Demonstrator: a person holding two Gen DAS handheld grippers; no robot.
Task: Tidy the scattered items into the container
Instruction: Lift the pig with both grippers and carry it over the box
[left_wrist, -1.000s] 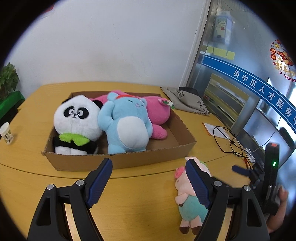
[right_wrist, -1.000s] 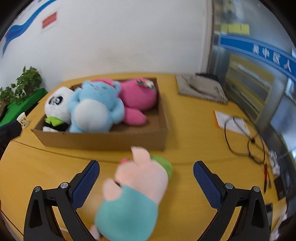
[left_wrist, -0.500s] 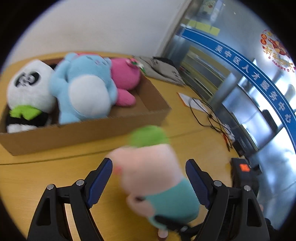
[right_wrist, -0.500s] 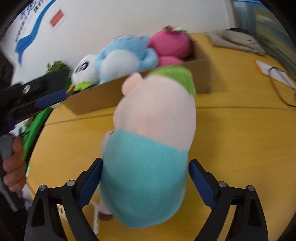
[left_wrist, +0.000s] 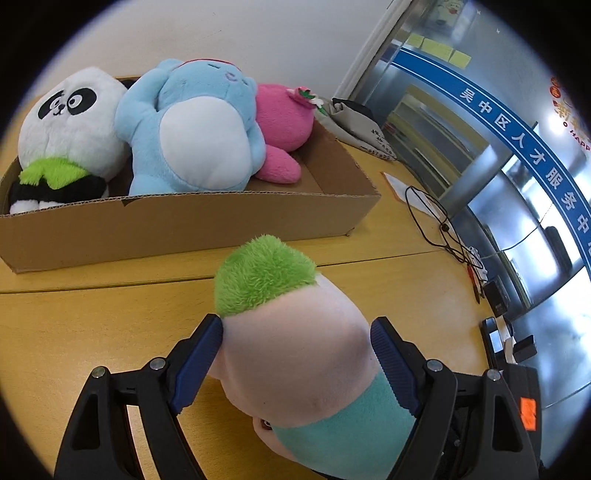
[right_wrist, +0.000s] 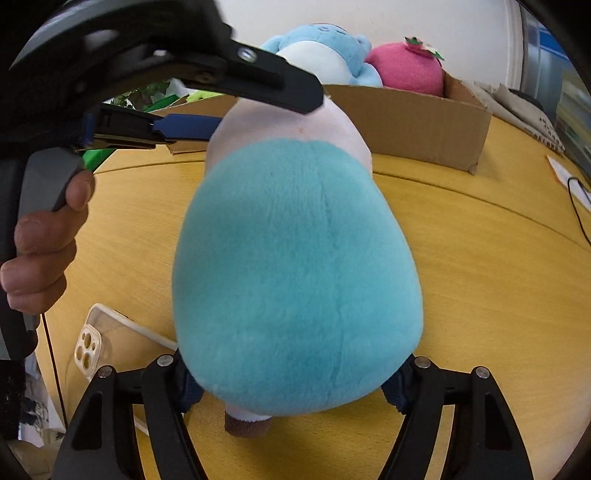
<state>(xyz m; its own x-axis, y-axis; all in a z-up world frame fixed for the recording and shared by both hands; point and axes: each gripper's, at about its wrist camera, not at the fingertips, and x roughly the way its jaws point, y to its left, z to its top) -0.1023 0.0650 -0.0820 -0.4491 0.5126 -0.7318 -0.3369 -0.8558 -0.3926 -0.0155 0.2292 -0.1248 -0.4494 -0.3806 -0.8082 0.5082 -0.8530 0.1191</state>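
A plush pig (left_wrist: 295, 354) with a pale pink head, a green tuft on top and a teal body sits upright on the table (left_wrist: 92, 332), near the front, just before the cardboard box (left_wrist: 192, 225). A brown foot shows under its body. The box is a shallow open tray lying farther back. Inside, a white and black panda (left_wrist: 70, 122) with a green collar sits at the left, a light blue plush (left_wrist: 195, 129) with a white belly leans in the middle, and a pink plush (left_wrist: 284, 122) with a small flower lies at the right.

blue wall band (left_wrist: 524, 147) reads, perhaps, 吴中区人才服务中
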